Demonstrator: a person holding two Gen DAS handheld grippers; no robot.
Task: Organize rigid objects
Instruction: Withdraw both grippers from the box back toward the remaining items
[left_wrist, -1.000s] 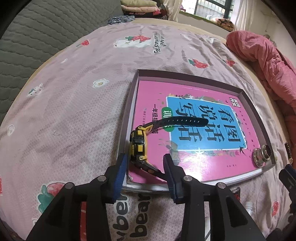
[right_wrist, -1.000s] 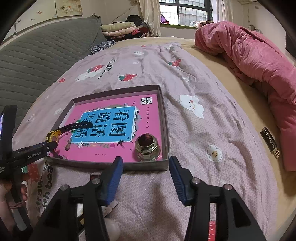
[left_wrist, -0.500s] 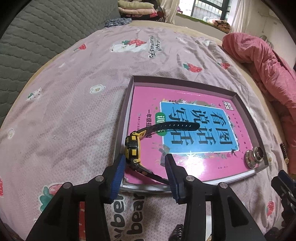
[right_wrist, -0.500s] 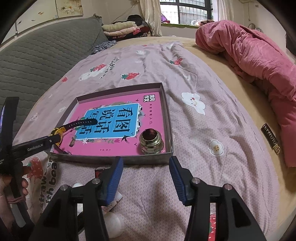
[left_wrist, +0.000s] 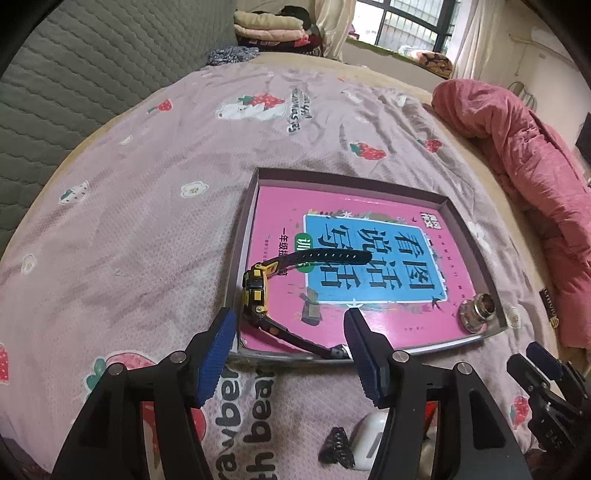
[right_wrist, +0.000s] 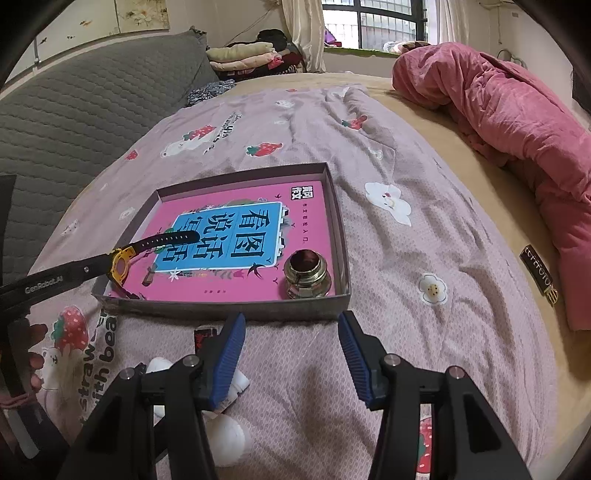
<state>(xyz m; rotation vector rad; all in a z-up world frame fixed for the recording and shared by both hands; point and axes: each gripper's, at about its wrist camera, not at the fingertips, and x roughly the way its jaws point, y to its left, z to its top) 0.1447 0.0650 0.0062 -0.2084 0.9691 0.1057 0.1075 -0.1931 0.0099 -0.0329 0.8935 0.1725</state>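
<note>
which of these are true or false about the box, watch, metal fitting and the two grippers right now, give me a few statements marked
1. The yellow and black wristwatch lies inside the shallow grey cardboard box. True.
2. The round brass-coloured metal fitting sits on the bedsheet outside the box. False: it stands in the box, on the pink book.
3. The left gripper is open and holds nothing. True.
4. The right gripper is clamped on the fitting. False: it is open, short of the box.
5. The watch and fitting touch. False: they sit at opposite corners.
</note>
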